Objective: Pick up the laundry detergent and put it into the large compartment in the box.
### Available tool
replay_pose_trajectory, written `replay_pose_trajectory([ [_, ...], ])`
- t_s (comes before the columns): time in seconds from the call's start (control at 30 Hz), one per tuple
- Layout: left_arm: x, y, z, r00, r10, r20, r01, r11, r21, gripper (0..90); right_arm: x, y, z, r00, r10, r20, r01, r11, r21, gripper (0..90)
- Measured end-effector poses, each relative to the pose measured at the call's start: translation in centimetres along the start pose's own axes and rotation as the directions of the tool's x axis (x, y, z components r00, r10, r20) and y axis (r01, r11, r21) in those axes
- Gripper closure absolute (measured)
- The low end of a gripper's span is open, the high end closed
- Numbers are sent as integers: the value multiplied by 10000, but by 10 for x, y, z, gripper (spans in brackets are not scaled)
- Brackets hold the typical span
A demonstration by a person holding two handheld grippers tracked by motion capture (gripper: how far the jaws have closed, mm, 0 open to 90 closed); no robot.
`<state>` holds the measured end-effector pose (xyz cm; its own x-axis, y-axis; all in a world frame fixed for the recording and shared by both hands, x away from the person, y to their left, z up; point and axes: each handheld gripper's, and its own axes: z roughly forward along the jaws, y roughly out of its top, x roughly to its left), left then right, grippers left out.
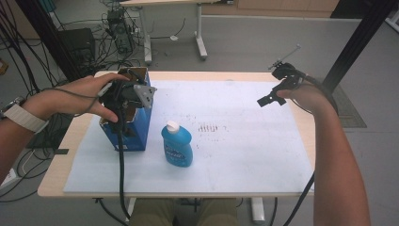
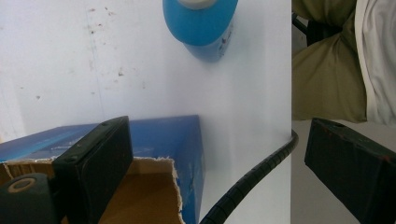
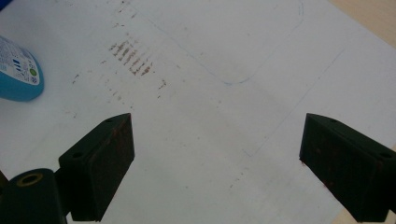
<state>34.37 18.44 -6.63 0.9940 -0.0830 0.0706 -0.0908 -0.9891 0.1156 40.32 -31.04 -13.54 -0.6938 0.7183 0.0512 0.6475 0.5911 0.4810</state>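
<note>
The left gripper, jaws spread wide, is hovering over the torn blue cardboard box, hiding its opening. The right gripper is hanging open at the far right, well apart from the blue plastic bottle.

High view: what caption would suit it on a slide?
Left gripper open over a blue box, blue bottle beside it, right gripper raised.

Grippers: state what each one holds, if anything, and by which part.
Nothing is held. The left gripper is open above the blue box; the right gripper is open over the table.
</note>
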Motion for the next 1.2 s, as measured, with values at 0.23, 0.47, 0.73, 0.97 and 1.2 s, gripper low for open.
replay_pose_trajectory([
  [0.23,0,0,0,10000,41,1,-41,10000,-22,82,0,-1,0,10000,-1,1,1,10000,11,103],
  [0.47,1,-1,0,9999,136,22,-136,9999,-54,82,0,-2,-1,10000,92,7,-92,10000,-5,103],
  [0.73,6,-1,1,9992,373,130,-371,9992,-117,82,1,-1,-2,9999,105,48,-105,9999,-27,103],
  [0.97,11,-1,2,9973,695,234,-691,9974,-200,79,4,-3,-7,9997,209,120,-209,9998,-56,103],
  [1.2,15,2,0,9925,1199,256,-1190,9923,-341,78,7,-6,-11,9993,308,188,-307,9995,-67,103],
])
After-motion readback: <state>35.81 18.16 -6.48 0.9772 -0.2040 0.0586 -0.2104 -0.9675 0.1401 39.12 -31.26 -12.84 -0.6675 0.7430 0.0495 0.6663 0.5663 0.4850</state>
